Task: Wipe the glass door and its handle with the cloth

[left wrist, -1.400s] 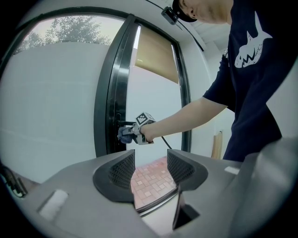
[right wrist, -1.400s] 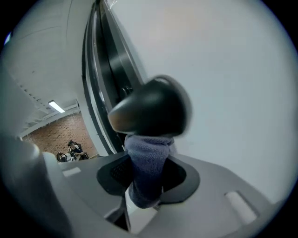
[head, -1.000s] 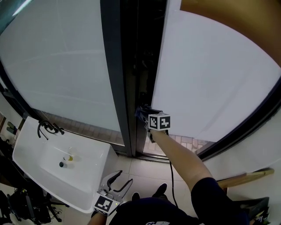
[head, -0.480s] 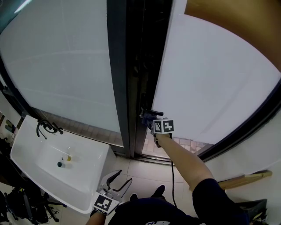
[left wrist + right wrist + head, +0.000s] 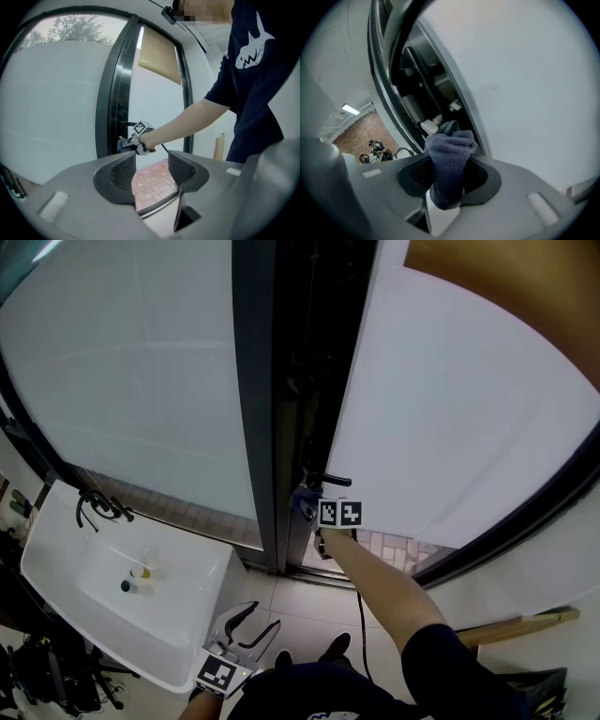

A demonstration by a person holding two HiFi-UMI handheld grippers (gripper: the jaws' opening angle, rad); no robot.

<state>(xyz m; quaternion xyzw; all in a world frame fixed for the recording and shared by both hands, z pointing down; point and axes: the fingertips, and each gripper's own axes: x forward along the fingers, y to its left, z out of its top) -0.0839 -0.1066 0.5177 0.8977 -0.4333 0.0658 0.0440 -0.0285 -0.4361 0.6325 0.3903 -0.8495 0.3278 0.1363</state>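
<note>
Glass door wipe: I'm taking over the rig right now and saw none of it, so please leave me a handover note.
Right hand-held gripper: shut on the blue cloth, held at the door's edge just below the handle.
Left hand-held gripper: open, empty, held low beside the white sink.
Done: cannot tell; no wiped patch shows on the glass door.
Left: probably the handle first, since the cloth is right by it, then the glass panel.

White sink (image 5: 192,589) down at the lower left, with a black tap (image 5: 97,509) and two small bits (image 5: 131,579) in the basin. Wooden board (image 5: 525,622) off to the right.
</note>
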